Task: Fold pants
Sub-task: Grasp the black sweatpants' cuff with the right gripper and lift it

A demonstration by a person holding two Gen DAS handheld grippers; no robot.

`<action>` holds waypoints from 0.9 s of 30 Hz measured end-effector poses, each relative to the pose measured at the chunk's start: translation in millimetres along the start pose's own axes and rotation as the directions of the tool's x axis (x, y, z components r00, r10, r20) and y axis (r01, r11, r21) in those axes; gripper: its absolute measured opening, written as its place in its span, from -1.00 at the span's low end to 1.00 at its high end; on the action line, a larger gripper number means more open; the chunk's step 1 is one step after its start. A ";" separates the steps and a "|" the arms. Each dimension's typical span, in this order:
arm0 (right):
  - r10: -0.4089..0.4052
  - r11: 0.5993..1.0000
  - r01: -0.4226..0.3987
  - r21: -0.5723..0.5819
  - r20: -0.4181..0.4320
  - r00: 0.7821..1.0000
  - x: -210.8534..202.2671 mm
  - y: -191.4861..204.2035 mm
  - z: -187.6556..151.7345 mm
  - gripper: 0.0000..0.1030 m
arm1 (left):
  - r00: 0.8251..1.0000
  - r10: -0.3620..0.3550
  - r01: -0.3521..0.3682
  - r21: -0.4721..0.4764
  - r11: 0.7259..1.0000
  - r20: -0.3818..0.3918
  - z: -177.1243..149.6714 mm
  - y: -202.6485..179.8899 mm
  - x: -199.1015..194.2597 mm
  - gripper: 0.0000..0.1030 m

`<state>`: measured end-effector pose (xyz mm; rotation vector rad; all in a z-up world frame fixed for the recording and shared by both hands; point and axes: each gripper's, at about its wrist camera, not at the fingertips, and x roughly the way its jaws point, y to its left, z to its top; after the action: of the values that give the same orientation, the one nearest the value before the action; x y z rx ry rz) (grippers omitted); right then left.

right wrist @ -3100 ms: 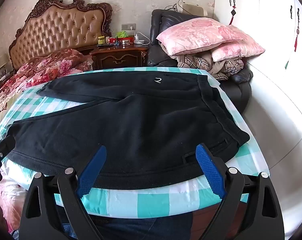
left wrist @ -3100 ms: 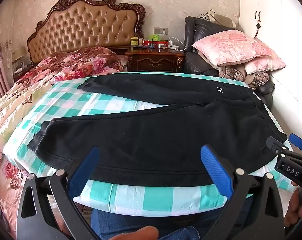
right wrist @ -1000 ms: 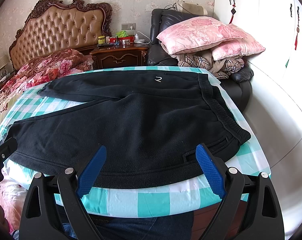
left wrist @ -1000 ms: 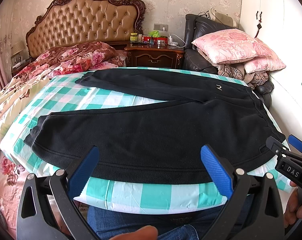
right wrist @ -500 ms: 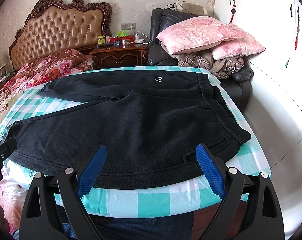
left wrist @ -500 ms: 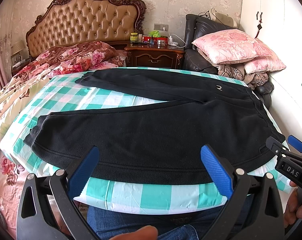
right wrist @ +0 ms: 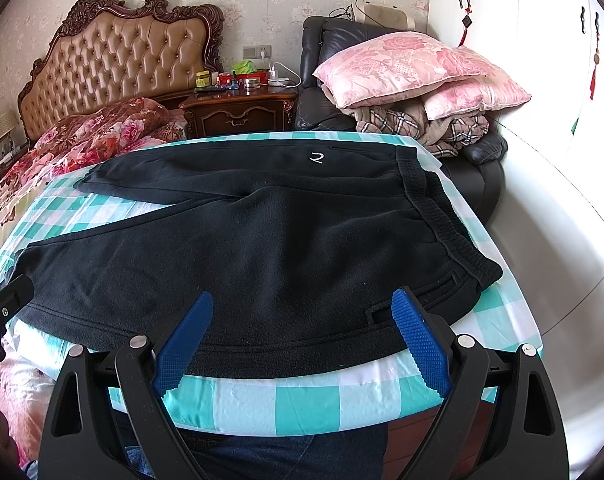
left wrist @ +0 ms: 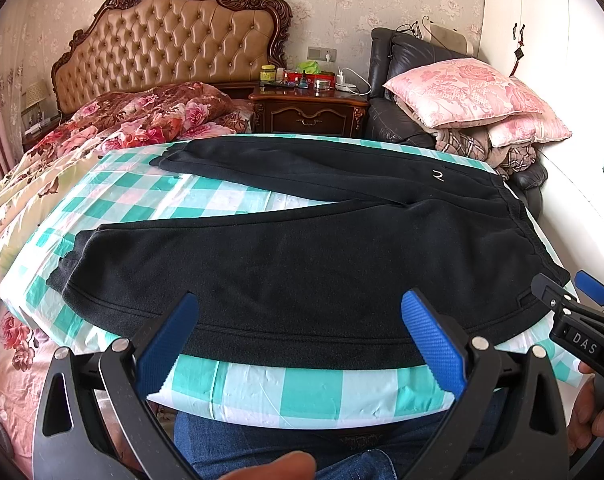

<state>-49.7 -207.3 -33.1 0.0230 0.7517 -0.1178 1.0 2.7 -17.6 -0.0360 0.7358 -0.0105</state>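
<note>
Left wrist view: both claws (left wrist: 297,336) (right wrist: 302,336) gape empty, their fingers hiding the pants' (left wrist: 302,256) near hem.

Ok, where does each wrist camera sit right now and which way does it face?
Left wrist: behind the open left gripper at the table's near edge, facing the black pants and headboard; right gripper shows at the right edge.
Right wrist: behind the open right gripper, nearer the waistband; the left gripper shows at the left edge.
Both share pants, checked cloth, nightstand, pink pillows.
</note>
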 end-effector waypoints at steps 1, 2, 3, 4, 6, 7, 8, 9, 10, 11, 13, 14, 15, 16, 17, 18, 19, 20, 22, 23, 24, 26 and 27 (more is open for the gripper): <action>0.000 1.000 0.000 0.000 0.000 1.000 0.1 0.1 -0.1 0.70 | 1.000 -0.001 0.001 0.000 1.000 0.000 -0.2 0.0 0.2 0.97; 0.000 1.000 0.000 0.000 0.000 1.000 0.0 0.2 -0.2 0.70 | 1.000 0.000 0.000 0.000 1.000 0.000 -0.1 0.0 0.1 0.97; 0.001 1.000 -0.001 0.000 0.000 1.000 0.2 0.2 -0.2 0.70 | 1.000 -0.001 0.001 0.000 1.000 0.000 0.0 0.1 0.0 0.97; 0.001 1.000 -0.001 0.000 0.000 1.000 0.3 0.3 -0.3 0.70 | 1.000 -0.001 0.001 0.000 1.000 0.000 -0.5 0.1 0.5 0.97; 0.002 1.000 -0.002 0.001 -0.002 1.000 0.6 0.5 -0.2 0.70 | 1.000 -0.001 0.001 -0.001 1.000 -0.002 0.0 0.1 0.2 0.97; 0.004 1.000 -0.004 0.002 -0.004 1.000 1.1 0.7 -0.2 0.70 | 1.000 -0.004 0.004 -0.002 1.000 -0.004 -1.2 0.2 1.4 0.97; 0.007 1.000 -0.007 0.003 -0.008 1.000 1.8 0.7 -0.3 0.70 | 1.000 -0.008 0.008 -0.004 1.000 -0.005 -2.3 -0.2 2.4 0.97; 0.012 1.000 -0.012 0.005 -0.011 1.000 2.6 0.5 -0.4 0.70 | 1.000 -0.014 0.014 -0.006 1.000 -0.007 -3.3 -0.2 3.4 0.97; 0.015 1.000 -0.015 0.008 -0.015 1.000 3.6 -0.1 -0.4 0.70 | 1.000 -0.025 0.025 -0.008 1.000 -0.007 -4.6 -0.1 4.8 0.97; 0.019 1.000 -0.018 0.013 -0.018 1.000 6.2 -1.0 -1.1 0.70 | 0.999 -0.037 0.037 -0.011 0.999 -0.006 -5.9 0.2 6.0 0.97; 0.040 0.999 -0.039 0.033 -0.035 0.999 10.1 -12.2 -0.1 0.70 | 0.998 -0.069 0.069 -0.014 0.998 -0.006 -8.6 0.6 9.9 0.97; 0.046 0.998 -0.044 0.047 -0.042 0.998 13.7 -15.3 1.4 0.70 | 0.996 -0.084 0.084 -0.014 0.996 -0.007 -9.6 0.0 10.6 0.97; 0.051 0.997 -0.049 0.061 -0.046 0.998 18.3 -21.7 6.1 0.70 | 0.995 -0.102 0.102 -0.011 0.995 -0.004 -12.1 -1.5 12.6 0.97; 0.052 0.996 -0.049 0.070 -0.044 0.998 22.6 -28.9 11.3 0.70 | 0.994 -0.110 0.110 -0.009 0.994 -0.005 -11.2 -1.2 13.9 0.97; 0.041 0.996 -0.038 0.076 -0.039 0.998 31.6 -40.2 23.7 0.70 | 0.993 -0.121 0.121 -0.009 0.993 -0.008 -10.2 -1.3 15.0 0.97; 0.027 0.997 -0.024 0.080 -0.043 0.999 40.2 -50.0 33.0 0.70 | 0.990 -0.139 0.139 -0.008 0.990 -0.016 -10.2 -2.1 17.9 0.97; 0.015 0.997 -0.011 0.082 -0.049 0.999 52.7 -63.8 46.8 0.70 | 0.987 -0.156 0.156 -0.008 0.988 -0.027 -10.7 -2.8 20.4 0.97; 0.007 0.996 -0.002 0.084 -0.053 0.999 64.7 -76.8 60.9 0.70 | 0.985 -0.170 0.169 -0.008 0.986 -0.037 -9.6 -2.0 22.4 0.97; -0.016 0.995 0.024 0.099 -0.079 0.997 93.8 -105.7 92.8 0.70 | 0.974 -0.220 0.219 -0.025 0.975 -0.048 -9.6 1.8 27.7 0.97; -0.009 0.994 0.019 0.104 -0.098 0.995 109.1 -119.5 108.2 0.71 | 0.969 -0.241 0.240 -0.037 0.970 -0.044 -9.9 4.5 30.2 0.97; 0.001 0.994 0.012 0.106 -0.119 0.993 124.5 -131.2 123.4 0.71 | 0.967 -0.249 0.248 -0.045 0.968 -0.042 -10.0 6.8 33.5 0.97; 0.008 0.997 0.004 0.076 -0.164 0.986 162.6 -149.8 158.5 0.71 | 0.967 -0.252 0.249 -0.050 0.967 -0.048 -9.8 10.1 42.4 0.97; 0.010 0.999 -0.001 0.051 -0.181 0.983 185.3 -157.5 176.8 0.71 | 0.967 -0.250 0.247 -0.051 0.968 -0.054 -10.0 11.5 46.8 0.97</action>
<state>186.6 -393.1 -27.0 0.0851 0.9301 -0.1311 28.9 12.8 -56.8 -0.1703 0.7877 -0.2361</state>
